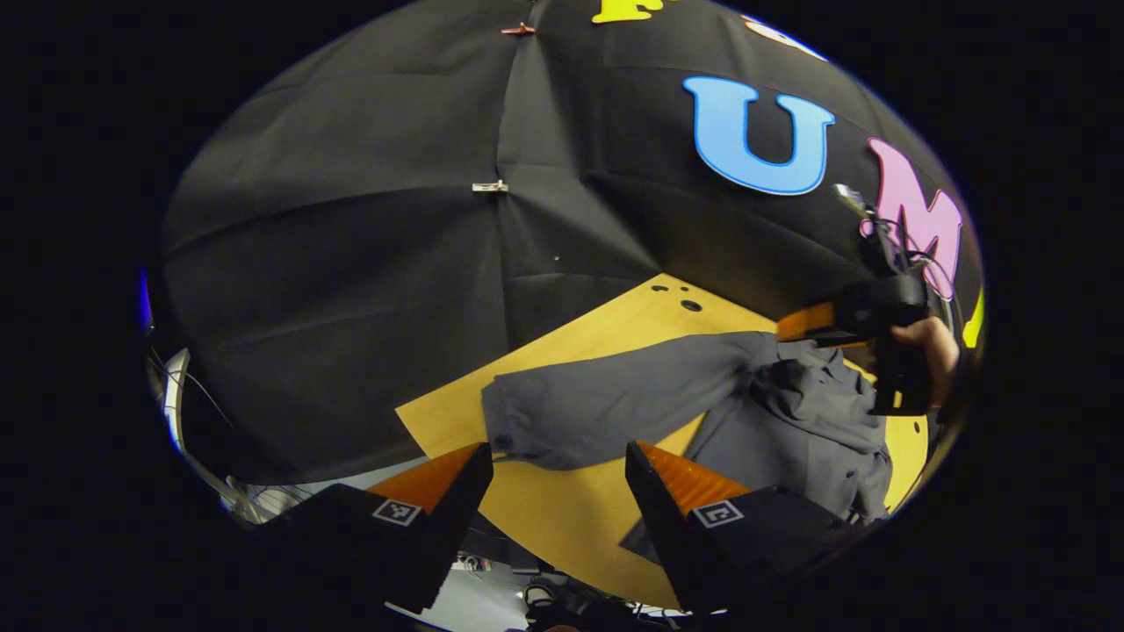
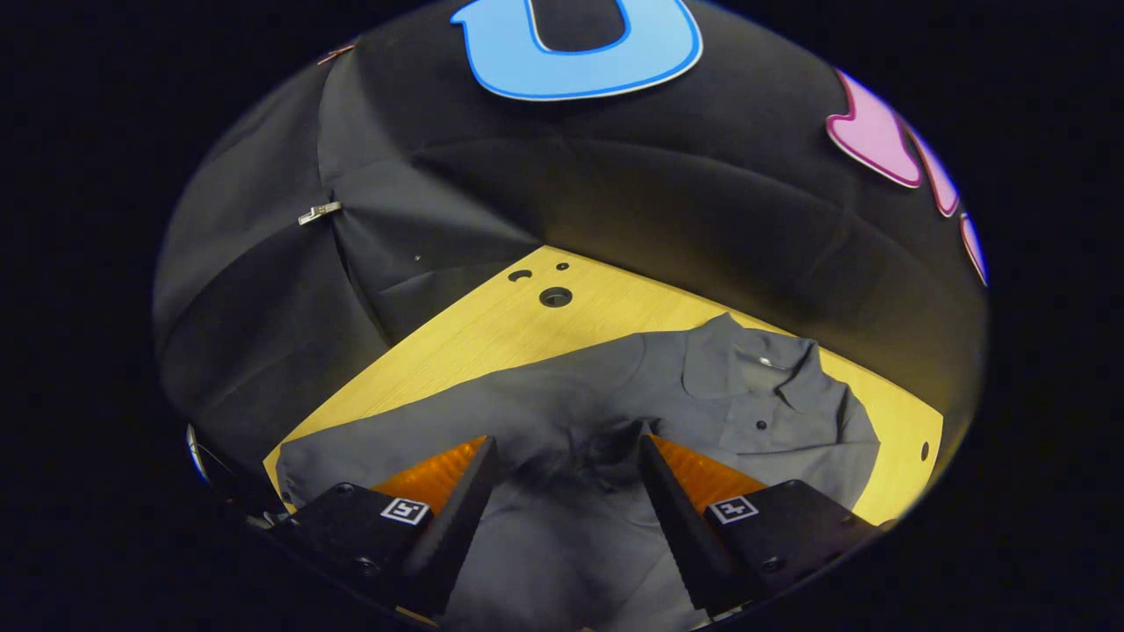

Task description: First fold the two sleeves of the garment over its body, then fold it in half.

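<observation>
A grey button-up shirt (image 2: 746, 412) lies on the yellow wooden table (image 2: 492, 333), collar toward the far wall. One long sleeve (image 1: 606, 404) stretches flat across the table toward the left gripper view, with its cuff (image 1: 505, 430) at the end. My left gripper (image 1: 558, 452) is open, its fingertips just short of the sleeve's near edge, by the cuff. My right gripper (image 2: 566, 456) is open and low over the shirt's chest, where a small ruck of cloth (image 2: 610, 443) lies between its spread fingers. In the left gripper view a hand (image 1: 935, 342) holds the right gripper (image 1: 865, 325) above the shirt's body (image 1: 808, 421).
The table's far corner has a few round holes (image 2: 555, 297) near the black cloth wall (image 2: 615, 193). Its left corner (image 1: 402, 411) and near edge are close to the left gripper, with floor clutter (image 1: 263, 500) below. Bare wood (image 1: 562, 518) shows beside the sleeve.
</observation>
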Demonstrator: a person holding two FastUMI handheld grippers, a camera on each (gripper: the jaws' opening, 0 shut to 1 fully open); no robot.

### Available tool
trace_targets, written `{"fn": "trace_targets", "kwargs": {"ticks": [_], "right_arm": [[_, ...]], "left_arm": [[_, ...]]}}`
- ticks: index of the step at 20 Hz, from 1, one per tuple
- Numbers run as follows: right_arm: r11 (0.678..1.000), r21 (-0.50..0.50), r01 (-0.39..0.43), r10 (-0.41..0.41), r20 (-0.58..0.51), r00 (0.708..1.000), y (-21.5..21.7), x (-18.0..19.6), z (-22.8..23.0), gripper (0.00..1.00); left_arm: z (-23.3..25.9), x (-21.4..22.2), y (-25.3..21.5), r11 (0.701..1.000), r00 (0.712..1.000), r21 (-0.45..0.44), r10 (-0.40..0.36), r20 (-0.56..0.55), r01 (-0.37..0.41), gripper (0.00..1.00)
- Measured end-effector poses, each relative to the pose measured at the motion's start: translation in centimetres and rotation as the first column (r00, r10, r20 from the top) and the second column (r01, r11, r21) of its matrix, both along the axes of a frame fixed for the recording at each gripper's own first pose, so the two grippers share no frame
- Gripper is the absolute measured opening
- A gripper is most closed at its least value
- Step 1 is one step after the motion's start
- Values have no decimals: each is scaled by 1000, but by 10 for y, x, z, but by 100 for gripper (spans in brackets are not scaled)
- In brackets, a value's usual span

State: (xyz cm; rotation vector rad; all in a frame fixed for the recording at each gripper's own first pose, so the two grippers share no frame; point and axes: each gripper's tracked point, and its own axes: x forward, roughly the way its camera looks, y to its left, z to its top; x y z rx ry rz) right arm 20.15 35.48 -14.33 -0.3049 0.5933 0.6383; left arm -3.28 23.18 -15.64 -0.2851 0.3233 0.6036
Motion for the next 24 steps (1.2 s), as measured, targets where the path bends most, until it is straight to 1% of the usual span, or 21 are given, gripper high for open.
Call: {"fn": "trace_targets", "kwargs": {"ticks": [3,6,9,12,15,18,21,23,24], "right_arm": [[999,12,52,-53,37,998,-35,-3,22,99],[993,34,114,-116,51,992,-76,-10,39,99],[981,58,188,-191,69,979,-123,-19,55,99],[957,78,278,-284,79,956,-178,-35,66,98],[913,122,389,-399,63,915,-236,-58,73,99],[859,128,496,-506,66,860,-303,-84,75,99],[800,144,582,-594,55,803,-358,-114,79,98],[760,161,630,-643,45,764,-391,-134,81,98],[740,172,651,-664,34,747,-405,-142,81,98]], "left_arm": [[-19,8,33,999,999,-27,44,-18,-45,96],[-36,25,64,997,997,-45,64,-42,-66,96],[-50,43,80,996,997,-76,47,-61,-52,96],[-66,64,91,994,996,-101,24,-85,-33,96],[-77,82,95,993,994,-117,0,-110,-13,96],[-84,97,96,993,991,-115,-24,-134,9,96],[-94,105,96,990,985,-138,-28,-169,4,95],[-92,105,97,992,983,-127,-14,-182,-9,90],[-94,108,97,993,983,-120,-21,-183,-1,87]]}}
